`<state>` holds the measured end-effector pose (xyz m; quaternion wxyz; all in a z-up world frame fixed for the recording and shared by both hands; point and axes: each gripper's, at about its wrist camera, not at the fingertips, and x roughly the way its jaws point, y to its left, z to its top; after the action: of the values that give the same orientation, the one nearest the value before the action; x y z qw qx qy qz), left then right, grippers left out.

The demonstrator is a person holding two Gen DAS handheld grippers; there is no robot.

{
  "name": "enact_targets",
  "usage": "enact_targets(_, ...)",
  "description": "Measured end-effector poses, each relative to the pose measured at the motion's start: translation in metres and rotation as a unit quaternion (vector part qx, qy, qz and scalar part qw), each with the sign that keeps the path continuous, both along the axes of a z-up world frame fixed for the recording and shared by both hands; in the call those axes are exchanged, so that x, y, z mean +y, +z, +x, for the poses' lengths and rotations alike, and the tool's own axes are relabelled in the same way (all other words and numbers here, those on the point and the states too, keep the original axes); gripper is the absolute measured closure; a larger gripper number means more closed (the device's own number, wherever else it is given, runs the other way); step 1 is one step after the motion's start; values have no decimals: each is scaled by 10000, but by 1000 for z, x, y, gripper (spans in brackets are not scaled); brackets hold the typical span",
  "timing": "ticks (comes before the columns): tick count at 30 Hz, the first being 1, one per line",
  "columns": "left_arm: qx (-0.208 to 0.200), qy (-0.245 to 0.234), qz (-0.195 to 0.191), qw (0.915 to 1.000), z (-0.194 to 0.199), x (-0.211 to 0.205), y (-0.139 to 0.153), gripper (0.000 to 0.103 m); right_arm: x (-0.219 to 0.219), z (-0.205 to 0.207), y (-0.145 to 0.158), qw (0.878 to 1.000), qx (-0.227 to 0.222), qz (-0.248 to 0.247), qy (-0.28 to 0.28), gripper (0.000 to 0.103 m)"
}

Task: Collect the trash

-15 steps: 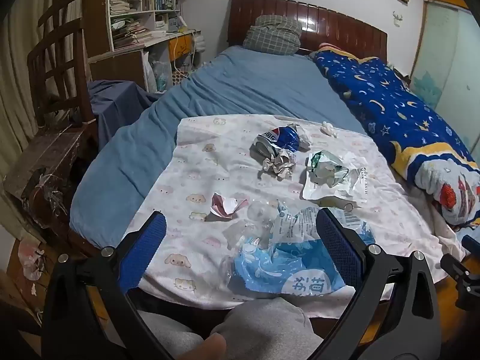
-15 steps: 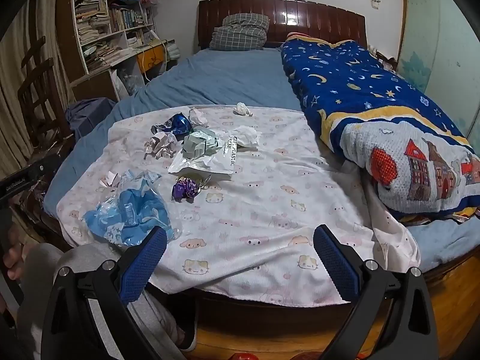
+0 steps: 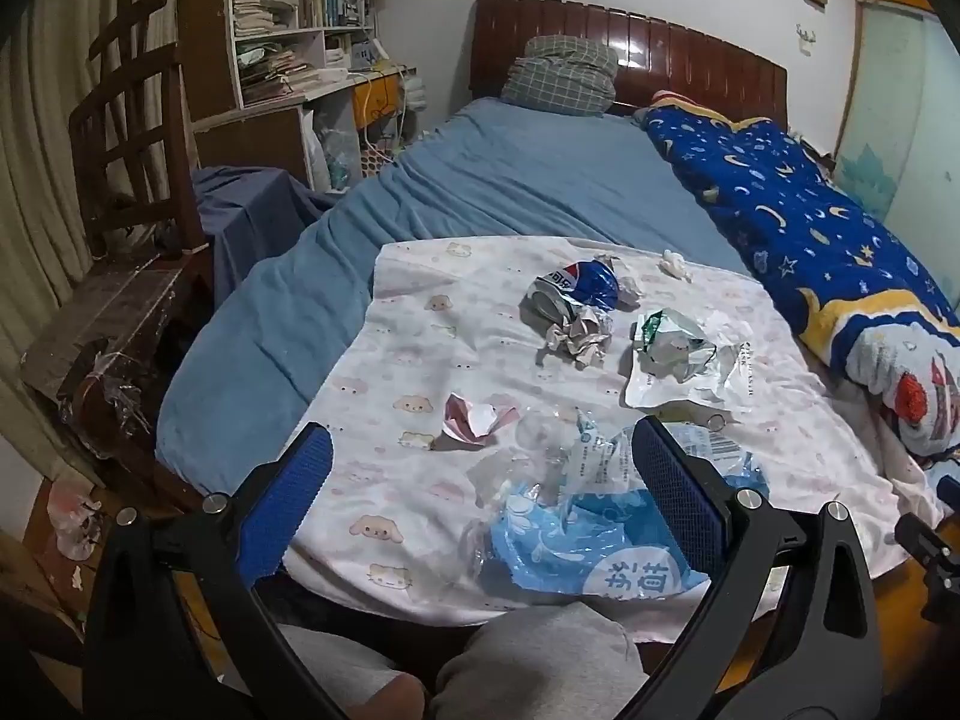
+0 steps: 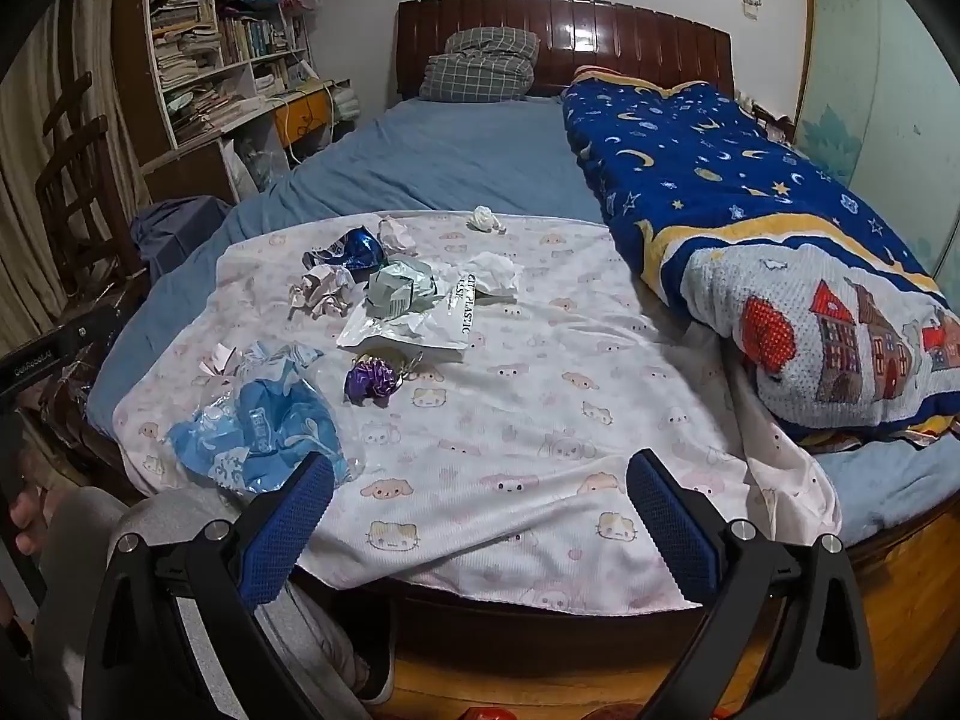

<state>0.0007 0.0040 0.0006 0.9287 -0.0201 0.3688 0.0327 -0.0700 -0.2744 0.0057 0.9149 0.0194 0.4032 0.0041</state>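
Both tongs [image 3: 480,492] [image 4: 480,498] gaping, empty, above littered cartoon sheet [image 4: 540,420], blue plastic wrapper [image 3: 576,534] nearest.

A bed [image 4: 456,156] with a blue sheet is carrying a pale cartoon-print cloth [image 4: 540,420] across its near end. Lying on the cloth are a blue plastic bag [image 4: 258,432], a purple foil wrapper [image 4: 369,381], a white pouch [image 4: 420,324], crumpled paper [image 4: 321,294] and a crushed blue can [image 3: 579,288]. A starry quilt [image 4: 720,180] is lying alongside.
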Motion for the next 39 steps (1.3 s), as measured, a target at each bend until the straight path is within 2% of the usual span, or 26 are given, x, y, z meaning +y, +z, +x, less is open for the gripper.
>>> enact_targets(3, 0, 41, -25, 10000, 0, 2, -1, 4, -1, -2, -8, 10000, -14, 20, 7, 6)
enact_targets(13, 57, 106, -139, 9998, 0, 5, -3, 4, -1, -2, -8, 9999, -61, 41, 70, 6)
enact_targets(39, 132, 86, -69, 9999, 2, 2, -6, 4, -7, 0, -11, 9999, -51, 91, -9, 7)
